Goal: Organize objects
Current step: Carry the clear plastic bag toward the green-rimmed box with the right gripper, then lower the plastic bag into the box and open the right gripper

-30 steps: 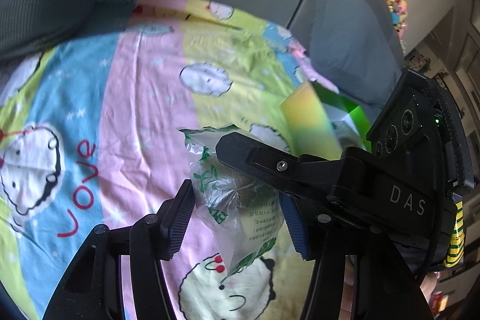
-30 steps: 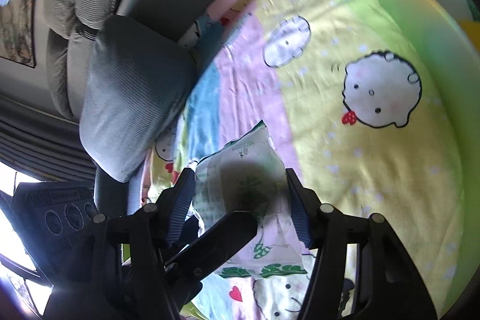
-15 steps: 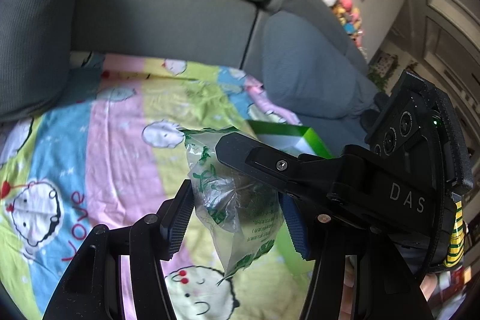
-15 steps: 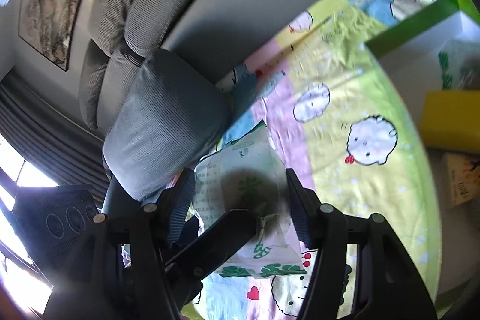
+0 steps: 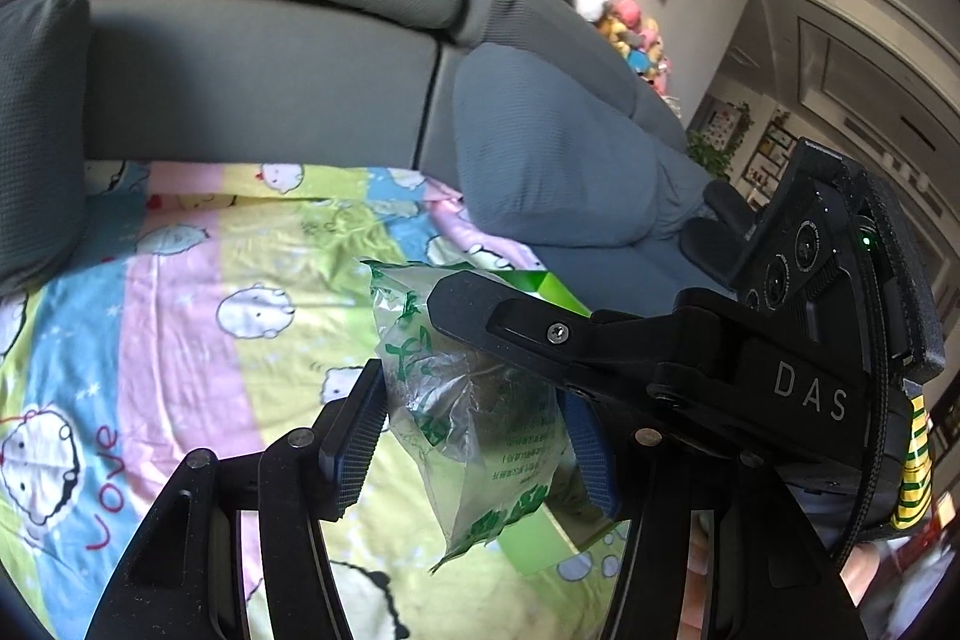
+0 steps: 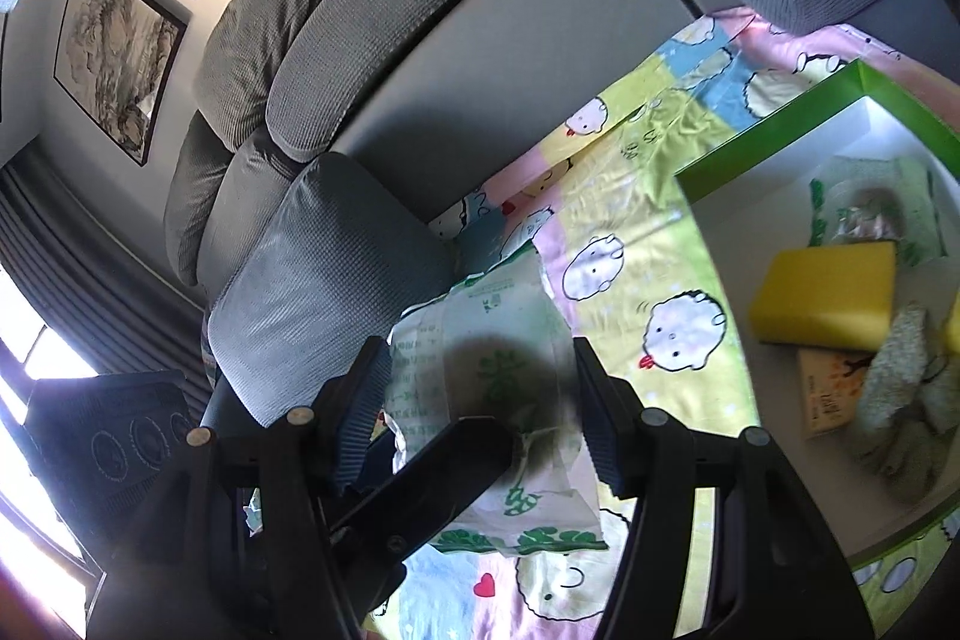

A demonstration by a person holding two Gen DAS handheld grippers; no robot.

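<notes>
Both grippers clamp one clear, green-printed plastic packet (image 5: 474,412) above the cartoon bedsheet (image 5: 180,316): left gripper (image 5: 474,436) and right gripper (image 6: 480,418) each pinch it. The green-rimmed box (image 6: 774,130) holding a yellow sponge (image 6: 822,295) lies right.

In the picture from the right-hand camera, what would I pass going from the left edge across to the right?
Framed paintings → grey cushion → plastic packet held between the right gripper fingers → cartoon-print sheet → yellow sponge lying in the green box.
</notes>
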